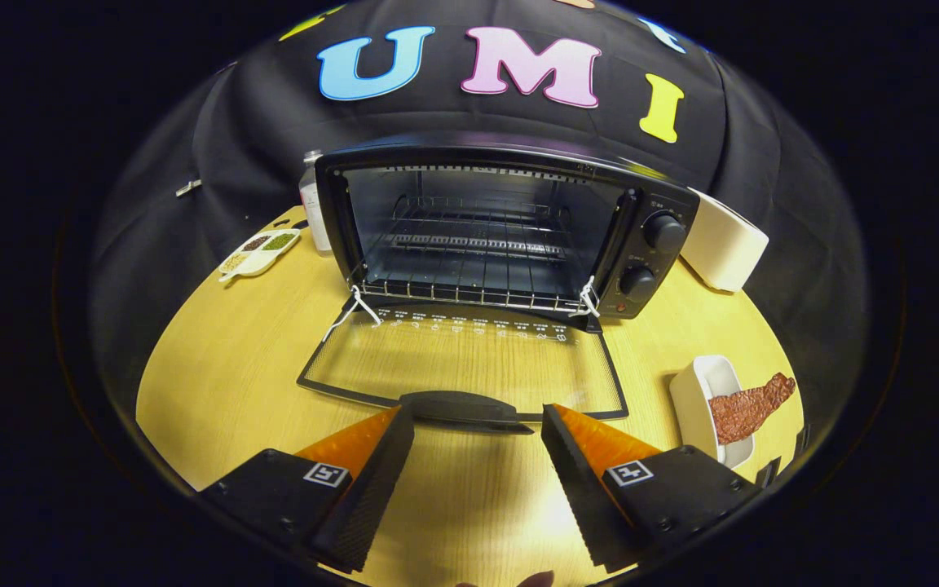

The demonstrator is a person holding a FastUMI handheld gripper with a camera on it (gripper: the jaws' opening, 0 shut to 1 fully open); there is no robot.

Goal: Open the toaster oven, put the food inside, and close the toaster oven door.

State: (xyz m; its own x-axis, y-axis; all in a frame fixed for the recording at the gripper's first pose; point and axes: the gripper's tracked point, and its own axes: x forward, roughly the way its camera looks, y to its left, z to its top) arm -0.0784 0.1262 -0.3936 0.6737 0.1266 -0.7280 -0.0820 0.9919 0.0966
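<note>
Pale wood tabletop [217, 383]: at ten o'clock from the fingers lies a divided seasoning dish [259, 252]. At twelve o'clock the toaster oven [502, 228] stands open, its wire rack [469, 289] bare and its glass door [461, 363] folded flat, handle [465, 408] just ahead of the fingertips. The gripper [478, 432] hovers with fingers spread, holding nothing. At two o'clock a white tray [702, 399] carries the food [751, 408], a thin reddish strip overhanging the rim; probably light, floppy and tearable, best pinched mid-length.
</note>
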